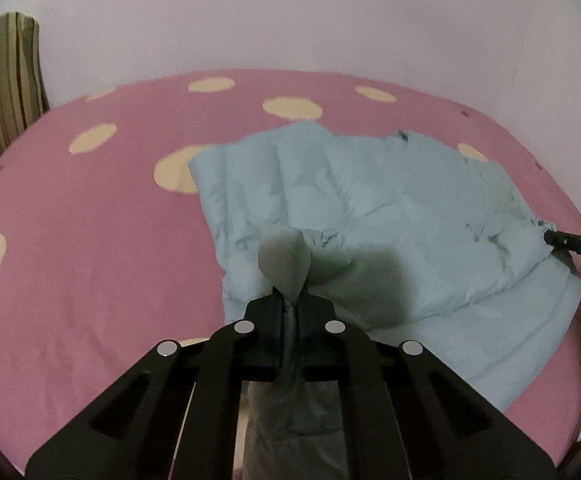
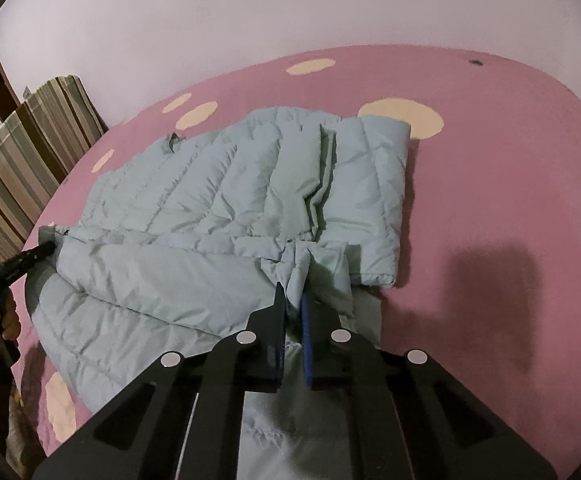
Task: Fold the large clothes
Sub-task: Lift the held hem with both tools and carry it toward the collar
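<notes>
Pale-blue quilted jacket lies on the pink spotted bed: light, puffy, slippery. Left gripper and right gripper fingers each pinch its near hem; corners suit best.

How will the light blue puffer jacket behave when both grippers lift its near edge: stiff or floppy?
The puffer jacket is probably floppy: its fabric bunches and creases between the left gripper and the right gripper. Its quilted padding looks puffy, so it is likely light and may spring open. The smooth shell may slip.
</notes>
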The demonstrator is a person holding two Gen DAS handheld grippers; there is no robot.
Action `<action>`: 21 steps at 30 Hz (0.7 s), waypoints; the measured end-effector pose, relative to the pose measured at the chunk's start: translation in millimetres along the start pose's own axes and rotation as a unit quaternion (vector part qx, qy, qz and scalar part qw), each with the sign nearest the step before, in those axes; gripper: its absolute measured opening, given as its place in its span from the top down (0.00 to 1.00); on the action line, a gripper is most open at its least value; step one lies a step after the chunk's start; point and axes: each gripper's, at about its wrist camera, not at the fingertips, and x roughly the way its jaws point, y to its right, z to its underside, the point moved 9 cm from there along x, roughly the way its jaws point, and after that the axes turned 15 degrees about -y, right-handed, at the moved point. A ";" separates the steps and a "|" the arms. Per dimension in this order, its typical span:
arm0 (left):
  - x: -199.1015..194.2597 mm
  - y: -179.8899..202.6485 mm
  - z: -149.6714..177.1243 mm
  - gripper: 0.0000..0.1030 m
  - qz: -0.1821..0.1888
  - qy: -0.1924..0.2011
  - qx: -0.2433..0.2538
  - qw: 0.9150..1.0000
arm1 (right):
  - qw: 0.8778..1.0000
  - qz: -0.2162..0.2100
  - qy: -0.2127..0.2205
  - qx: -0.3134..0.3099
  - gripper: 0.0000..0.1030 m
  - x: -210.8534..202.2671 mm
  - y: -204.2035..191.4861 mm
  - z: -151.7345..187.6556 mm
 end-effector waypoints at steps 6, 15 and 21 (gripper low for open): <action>-32.7 3.3 -25.7 0.96 -0.027 0.043 0.002 0.999 | 0.999 0.002 0.042 0.006 0.95 -28.9 -1.8 -16.4; -29.2 0.4 -81.6 0.96 -0.055 0.050 -0.011 0.997 | 0.996 0.004 0.089 0.008 0.95 -53.0 -4.7 -80.7; -13.7 -4.1 -120.8 0.96 -0.080 0.050 -0.014 0.995 | 0.995 0.014 0.096 0.008 0.95 -43.6 -3.5 -127.7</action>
